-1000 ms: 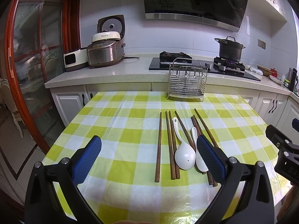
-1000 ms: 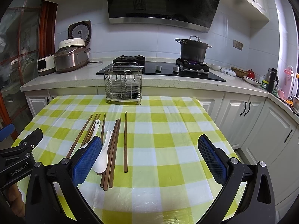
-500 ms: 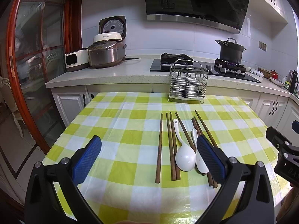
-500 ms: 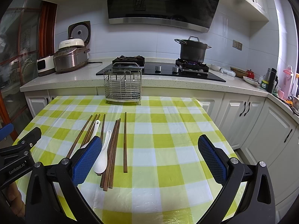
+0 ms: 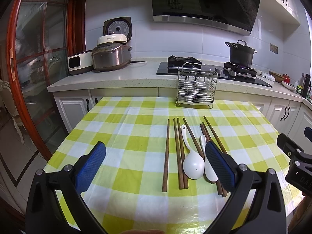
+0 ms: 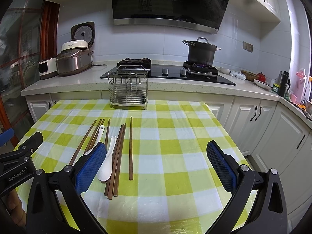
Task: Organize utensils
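Ahead of my left gripper [image 5: 155, 163], its jaws wide apart and empty, the chopsticks [image 5: 166, 156] and spoons [image 5: 193, 165] lie lengthwise, pointing at the wire rack [image 5: 196, 89] by the table's [image 5: 120, 200] far edge; my right gripper [image 6: 156, 163], likewise spread and empty, faces bare cloth, utensils to its left; left seems nearer.
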Demonstrator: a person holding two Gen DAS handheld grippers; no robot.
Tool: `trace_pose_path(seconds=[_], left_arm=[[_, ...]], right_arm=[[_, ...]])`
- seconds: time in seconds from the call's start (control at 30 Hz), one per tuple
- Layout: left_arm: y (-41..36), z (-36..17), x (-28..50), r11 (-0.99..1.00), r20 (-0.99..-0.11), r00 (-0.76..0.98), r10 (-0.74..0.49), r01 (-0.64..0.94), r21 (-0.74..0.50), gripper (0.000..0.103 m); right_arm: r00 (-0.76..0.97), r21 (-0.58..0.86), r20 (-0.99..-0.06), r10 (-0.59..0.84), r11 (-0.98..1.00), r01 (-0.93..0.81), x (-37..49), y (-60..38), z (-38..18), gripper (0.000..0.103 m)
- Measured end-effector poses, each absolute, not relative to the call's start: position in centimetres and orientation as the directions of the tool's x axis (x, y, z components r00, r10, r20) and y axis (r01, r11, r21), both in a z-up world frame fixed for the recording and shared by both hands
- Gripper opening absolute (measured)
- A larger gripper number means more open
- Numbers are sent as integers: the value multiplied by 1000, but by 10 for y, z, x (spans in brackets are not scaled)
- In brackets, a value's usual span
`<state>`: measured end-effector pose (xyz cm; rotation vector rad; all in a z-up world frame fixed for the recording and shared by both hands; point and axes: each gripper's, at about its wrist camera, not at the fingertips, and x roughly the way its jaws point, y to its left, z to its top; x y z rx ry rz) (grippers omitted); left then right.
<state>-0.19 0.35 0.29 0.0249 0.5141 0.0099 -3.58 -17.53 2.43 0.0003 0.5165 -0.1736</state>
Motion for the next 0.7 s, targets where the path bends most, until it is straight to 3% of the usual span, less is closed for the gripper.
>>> trace_pose_path(seconds=[0.7], left_arm=[[25, -23, 44, 997, -601, 796, 69, -67, 27, 99]], right_arm=[[823, -31, -549, -145, 988, 154, 3, -182, -7, 96]])
